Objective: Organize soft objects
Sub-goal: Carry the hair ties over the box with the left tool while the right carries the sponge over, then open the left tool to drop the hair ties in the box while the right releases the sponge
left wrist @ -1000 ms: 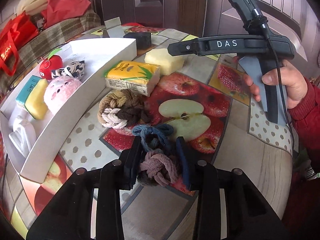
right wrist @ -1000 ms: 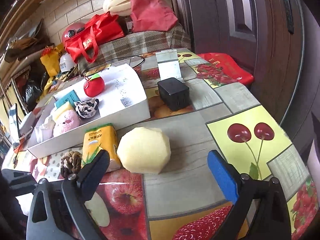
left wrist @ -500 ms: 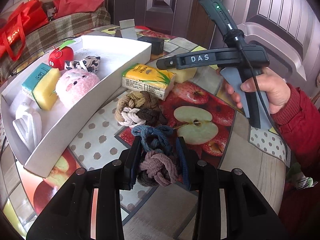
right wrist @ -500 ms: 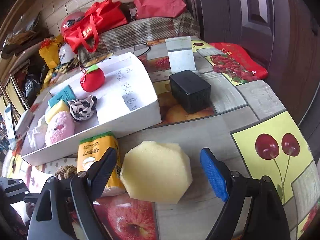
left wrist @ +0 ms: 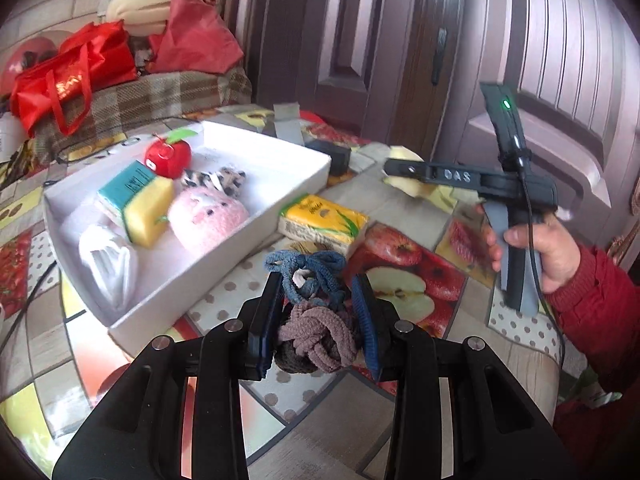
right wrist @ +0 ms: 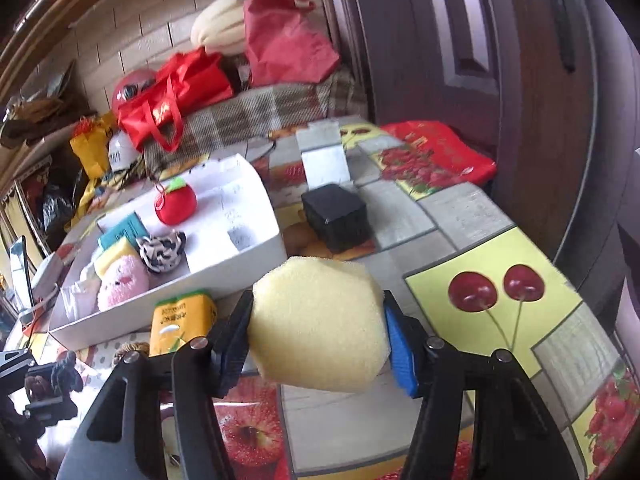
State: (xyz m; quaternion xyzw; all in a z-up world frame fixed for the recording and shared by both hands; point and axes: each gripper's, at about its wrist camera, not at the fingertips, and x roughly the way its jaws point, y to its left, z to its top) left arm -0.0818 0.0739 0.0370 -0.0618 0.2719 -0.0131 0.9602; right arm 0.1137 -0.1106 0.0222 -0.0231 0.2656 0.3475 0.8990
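My left gripper (left wrist: 318, 308) is shut on a knotted rope toy (left wrist: 316, 340), mauve with a blue loop (left wrist: 306, 268), held above the table beside the white tray (left wrist: 180, 280). The tray holds a red apple plush (left wrist: 168, 154), a yellow and teal sponge (left wrist: 140, 204), a pink plush (left wrist: 208, 220), a spotted cloth (left wrist: 214, 178) and a white bag (left wrist: 108, 264). My right gripper (right wrist: 318, 336) is shut on a pale yellow foam block (right wrist: 320, 320), lifted off the table. A yellow tissue pack (left wrist: 322, 220) lies by the tray, and shows in the right wrist view (right wrist: 182, 322).
A black box (right wrist: 336, 216) sits on the fruit-print tablecloth (right wrist: 500, 308) behind the foam. A beige knotted toy (right wrist: 128, 350) lies partly hidden at lower left. Red bags (right wrist: 176, 92) sit on a plaid seat behind. A dark door (right wrist: 460, 60) stands at right.
My right gripper closed on the foam block and lifted it. My left gripper rose with the rope toy and moved toward the tray.
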